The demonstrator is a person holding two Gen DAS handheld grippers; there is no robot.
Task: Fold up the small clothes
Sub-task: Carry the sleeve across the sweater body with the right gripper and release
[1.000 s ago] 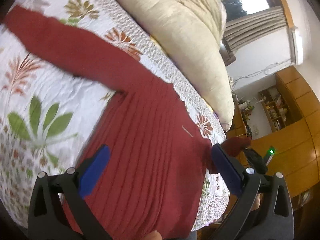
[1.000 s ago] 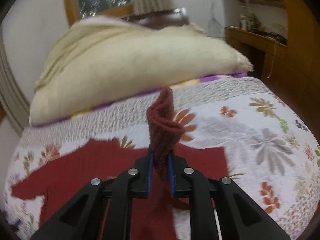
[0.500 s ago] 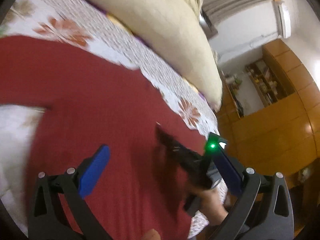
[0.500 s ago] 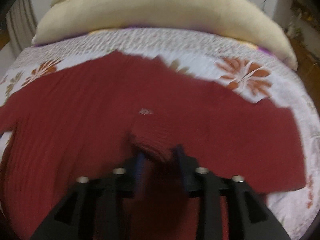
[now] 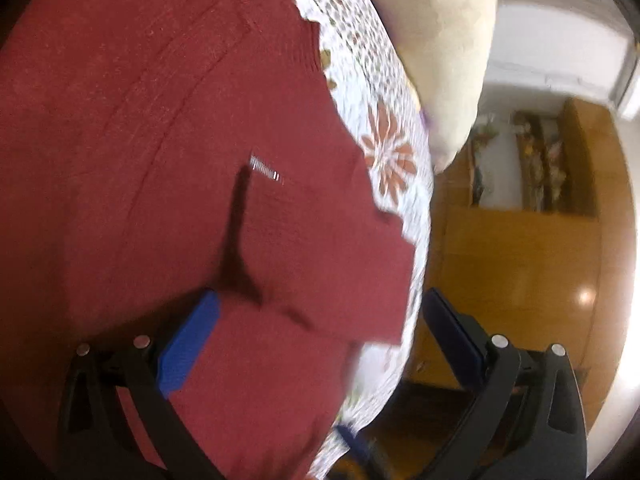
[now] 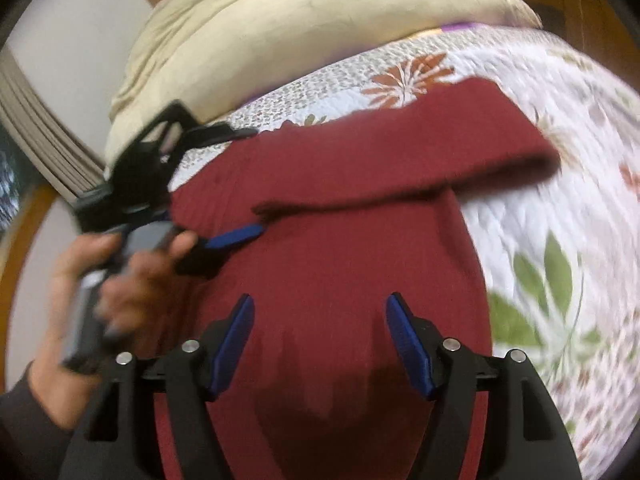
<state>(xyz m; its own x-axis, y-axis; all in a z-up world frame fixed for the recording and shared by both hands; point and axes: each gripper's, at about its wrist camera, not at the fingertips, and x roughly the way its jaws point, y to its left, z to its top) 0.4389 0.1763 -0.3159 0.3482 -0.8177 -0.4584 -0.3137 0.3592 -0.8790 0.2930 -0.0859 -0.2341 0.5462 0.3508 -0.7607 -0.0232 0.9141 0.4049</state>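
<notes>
A dark red knit sweater (image 6: 340,264) lies flat on the flowered bedspread (image 6: 560,220). One sleeve (image 6: 400,160) is folded across its chest. My right gripper (image 6: 322,336) hovers open just above the sweater's body, with nothing between its blue pads. My left gripper (image 5: 320,320) is open too, low over the sweater (image 5: 140,140) near the bed's edge, and holds nothing. The right wrist view shows the left gripper (image 6: 256,182) from the side, held by a hand (image 6: 120,280), one blue pad (image 6: 236,238) close to the folded sleeve's end.
A big cream duvet (image 6: 300,28) is heaped along the far side of the bed. The bed's edge (image 5: 416,280) drops to a wooden floor, with a wooden wardrobe (image 5: 520,264) beyond. A curtain (image 6: 44,136) hangs at the left.
My right gripper has let go of the sleeve cuff, opened and pulled back; the sleeve now lies folded across the sweater. The left gripper has moved in low over the sweater.
</notes>
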